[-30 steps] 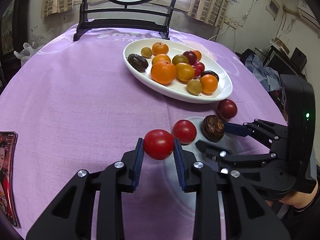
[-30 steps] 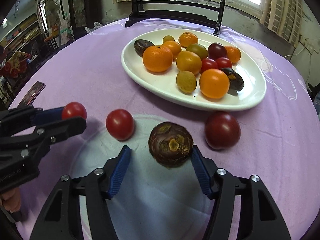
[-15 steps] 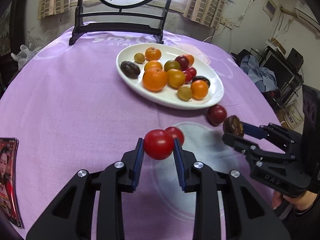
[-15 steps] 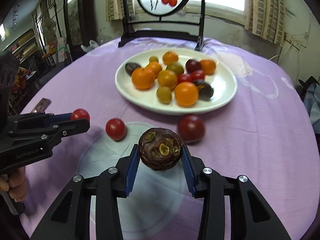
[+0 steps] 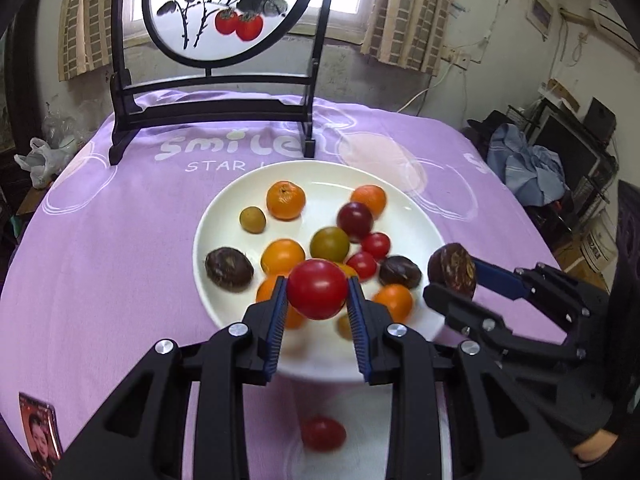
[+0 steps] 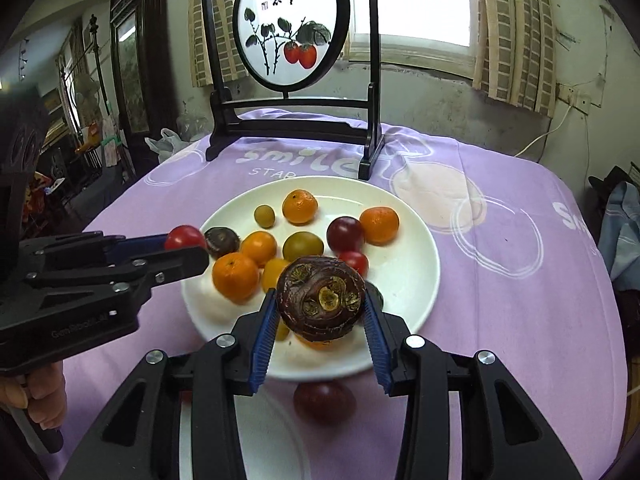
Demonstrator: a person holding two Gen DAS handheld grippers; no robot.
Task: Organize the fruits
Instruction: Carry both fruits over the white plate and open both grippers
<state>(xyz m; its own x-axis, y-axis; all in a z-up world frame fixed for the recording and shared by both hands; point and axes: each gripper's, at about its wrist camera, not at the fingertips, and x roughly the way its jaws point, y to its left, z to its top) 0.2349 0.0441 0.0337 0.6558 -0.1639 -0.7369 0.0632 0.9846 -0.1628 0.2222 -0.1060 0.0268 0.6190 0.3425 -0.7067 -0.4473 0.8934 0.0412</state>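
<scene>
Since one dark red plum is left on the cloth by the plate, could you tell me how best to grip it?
Grip the dark red plum across its widest middle, coming from above on the near side. It is round and the plate rim crowds its far side, so the fingers should straddle it left and right.

Round painted screen on black stand, purple tablecloth; photo card, white plastic bag

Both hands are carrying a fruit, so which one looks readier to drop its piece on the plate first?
Probably the left. Its red tomato hangs well over the white plate, while the right gripper's dark brown fruit sits out at the plate's right rim.
</scene>
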